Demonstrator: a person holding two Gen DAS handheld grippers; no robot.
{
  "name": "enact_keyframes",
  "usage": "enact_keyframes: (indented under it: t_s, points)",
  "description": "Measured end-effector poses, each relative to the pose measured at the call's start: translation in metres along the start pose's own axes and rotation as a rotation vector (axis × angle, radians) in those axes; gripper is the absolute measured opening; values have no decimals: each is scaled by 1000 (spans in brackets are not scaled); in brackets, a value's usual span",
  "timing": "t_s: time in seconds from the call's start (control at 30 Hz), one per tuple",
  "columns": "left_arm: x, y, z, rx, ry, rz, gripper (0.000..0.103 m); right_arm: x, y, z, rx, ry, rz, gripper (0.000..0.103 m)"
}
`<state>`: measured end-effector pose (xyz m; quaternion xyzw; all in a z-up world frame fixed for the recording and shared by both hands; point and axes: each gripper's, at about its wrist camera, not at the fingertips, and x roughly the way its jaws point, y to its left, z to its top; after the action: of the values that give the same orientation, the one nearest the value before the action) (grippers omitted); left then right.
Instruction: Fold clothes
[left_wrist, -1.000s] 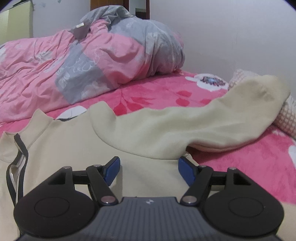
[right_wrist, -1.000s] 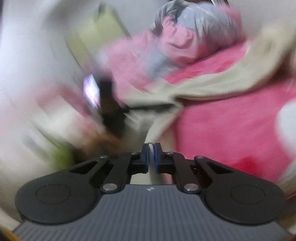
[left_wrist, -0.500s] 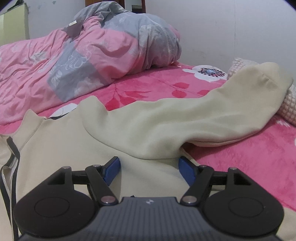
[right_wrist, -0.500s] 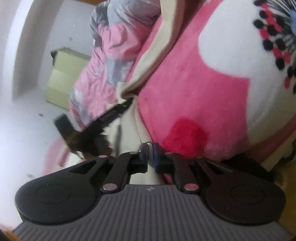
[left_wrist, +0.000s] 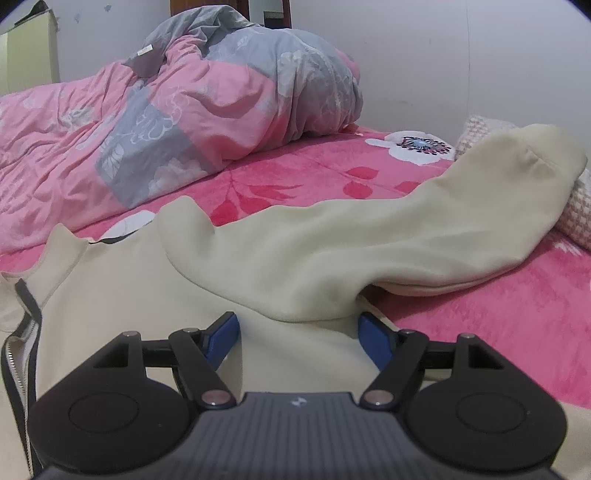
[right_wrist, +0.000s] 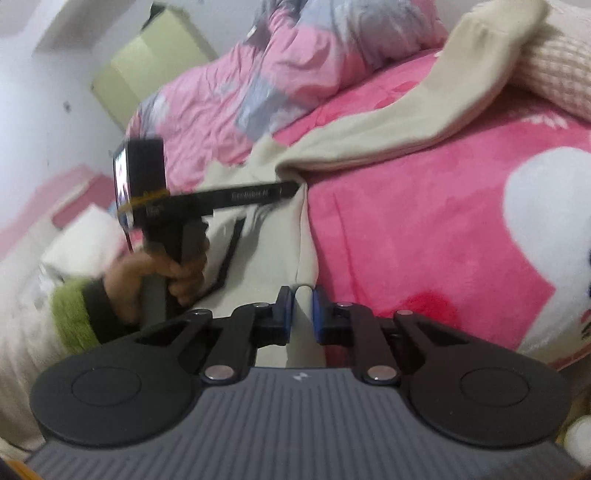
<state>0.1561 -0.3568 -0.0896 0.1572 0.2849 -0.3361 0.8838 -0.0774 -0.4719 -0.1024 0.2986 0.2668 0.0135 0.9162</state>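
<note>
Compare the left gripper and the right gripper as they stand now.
The left gripper is open, its blue pads wide apart over the cream jacket, gripping nothing. The right gripper is shut on the jacket's edge, pinching a cream fold between its pads. Both have black linkages and blue pads, and both point toward the pink bed.

Cream garment's (left_wrist: 122, 314) hem beyond frame edge
</note>
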Motion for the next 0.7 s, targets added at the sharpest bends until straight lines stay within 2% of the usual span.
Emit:
enact_keyframes:
  t_s: [0.1, 0.17, 0.2, 0.23, 0.3, 0.37, 0.5, 0.63, 0.7]
  points:
    - [4, -6, -3, 21, 7, 20, 75, 6, -26, -6, 108, 15, 31, 9]
    - [0, 0, -1, 8, 8, 9, 75, 3, -37, -9, 173, 13, 78, 11]
    - [-3, 3, 0, 1, 8, 4, 75, -2, -38, -8, 192, 13, 92, 16]
    - [-8, 8, 1, -10, 8, 8, 74, -11, -32, -6, 164, -5, 65, 24]
    - [-27, 23, 3, -40, -8, 16, 74, -31, -21, -5, 85, -51, 10, 33]
    - [-51, 41, 5, -78, -32, 20, 74, -47, -11, -7, 27, -75, -4, 33]
    - [-121, 81, -2, -148, -74, 55, 74, -56, 16, -17, -106, -128, 51, 33]
    - [-182, 110, -32, -188, -69, 98, 74, -37, 36, -31, -226, -64, -36, 32]
    - [-210, 123, -49, -205, -61, 115, 74, -39, 47, -33, -261, -63, -44, 32]
